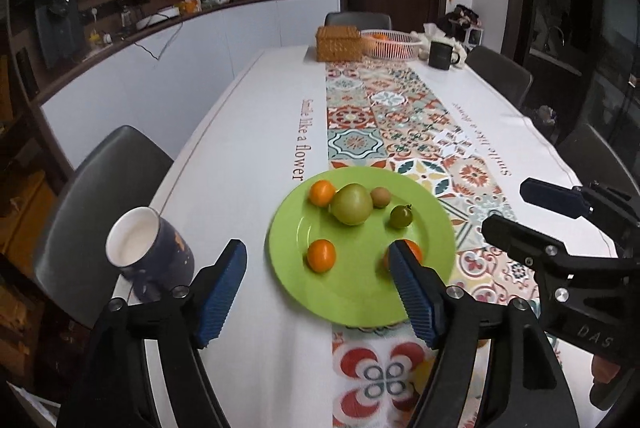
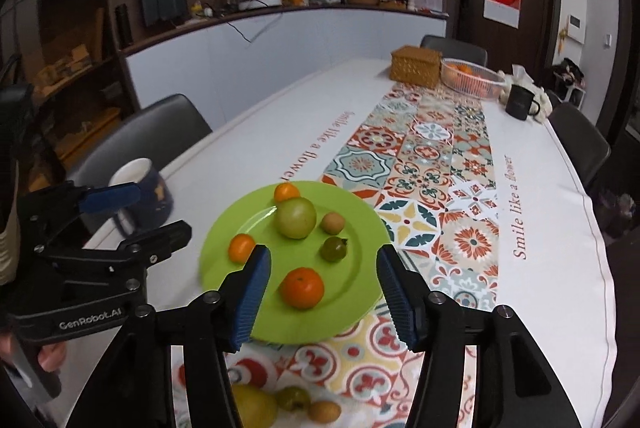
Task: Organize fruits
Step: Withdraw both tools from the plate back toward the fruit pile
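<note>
From the left wrist view, the left gripper hangs with its jaws spread wide and empty over the near left part of the green plate, a small orange citrus lying between its blue pads; another orange fruit is partly hidden behind the right-hand pad. Farther back on the plate sit a large green fruit, a small orange one, a brownish round fruit and a small dark green fruit. A white-lined dark mug stands just left of the plate. From the right wrist view, the right gripper is likewise wide open and holds nothing, with a tangerine framed between its fingers on the plate's near side. Three more fruits, a yellow one, a green one and a tan one, lie on the patterned runner nearer than the plate. The work looks midway: loose fruit remains to be gathered. The next move likely calls for lowering one claw around a fruit and closing gently.
</note>
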Demonstrator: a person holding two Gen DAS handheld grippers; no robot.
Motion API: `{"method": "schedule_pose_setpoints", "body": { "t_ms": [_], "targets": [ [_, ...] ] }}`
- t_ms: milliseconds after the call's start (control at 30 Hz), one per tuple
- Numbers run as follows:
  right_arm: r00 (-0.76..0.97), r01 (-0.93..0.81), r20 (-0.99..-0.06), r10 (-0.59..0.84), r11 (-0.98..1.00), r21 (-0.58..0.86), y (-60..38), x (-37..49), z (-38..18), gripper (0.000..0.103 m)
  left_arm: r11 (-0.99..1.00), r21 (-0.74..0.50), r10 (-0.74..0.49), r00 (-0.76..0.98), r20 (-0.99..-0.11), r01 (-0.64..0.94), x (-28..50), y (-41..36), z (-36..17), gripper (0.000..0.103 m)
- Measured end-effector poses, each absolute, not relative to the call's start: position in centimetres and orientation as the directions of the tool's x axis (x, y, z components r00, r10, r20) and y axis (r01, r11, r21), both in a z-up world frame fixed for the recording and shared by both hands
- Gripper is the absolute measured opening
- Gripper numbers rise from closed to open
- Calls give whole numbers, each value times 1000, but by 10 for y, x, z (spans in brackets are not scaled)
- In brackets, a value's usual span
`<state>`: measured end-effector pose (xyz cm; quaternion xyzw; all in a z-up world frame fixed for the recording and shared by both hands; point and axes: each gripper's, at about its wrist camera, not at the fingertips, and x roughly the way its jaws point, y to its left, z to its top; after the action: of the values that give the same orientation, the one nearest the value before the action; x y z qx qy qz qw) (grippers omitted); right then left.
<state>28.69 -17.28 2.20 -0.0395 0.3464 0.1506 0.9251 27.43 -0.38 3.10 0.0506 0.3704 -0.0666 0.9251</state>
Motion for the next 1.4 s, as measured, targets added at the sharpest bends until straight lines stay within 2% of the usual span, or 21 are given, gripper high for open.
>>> {"method": "schedule_pose_setpoints", "body": {
  "t_ms": [200,567,1000,1400],
  "targets": [
    [731,-331,-621,282,943,39,-181,253,32,56,987,29,-102,749,-655,159,234,-8,44,76],
    [738,-366,-597,313,930,35,-193,209,33,56,989,11,-105,759,-642,146,181,-19,45,79],
    [675,-432,-659,332,902,11,-201,184,4,56,986,-5,-119,692,-712,164,154,-37,10,79],
    [594,-467,-744,305,884,-10,-203,185,-39,56,984,-29,-125,569,-813,174,150,-45,-44,79]
  ]
}}
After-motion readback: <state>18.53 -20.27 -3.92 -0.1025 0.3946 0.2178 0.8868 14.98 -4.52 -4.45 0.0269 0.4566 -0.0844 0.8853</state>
